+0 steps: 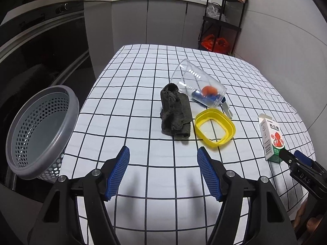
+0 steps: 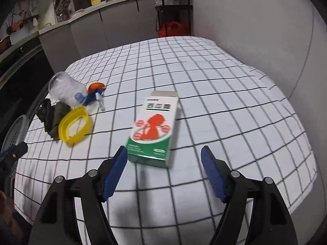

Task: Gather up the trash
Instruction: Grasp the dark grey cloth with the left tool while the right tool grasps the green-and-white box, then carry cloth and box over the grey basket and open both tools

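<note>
The small carton stands upright on the checked cloth of the desk, directly ahead of the right tool and close to it, its printed face turned toward that tool's camera and its long axis vertical. The right tool's two blue pads are spread wide apart with nothing between them; the left pad sits just beside the carton's lower left corner, while the right pad stands clear of it, so the carton lies left of the gap's centre. In the left wrist view the same carton is far off to the right, with the right tool at its base, so the right hand is plainly the nearer one. The left tool is also spread open and empty, facing the dark rag, the yellow ring and the tipped clear cup. The grey perforated basket sits at the desk's left edge, so the carton will likely have to cross the whole desk.
</note>
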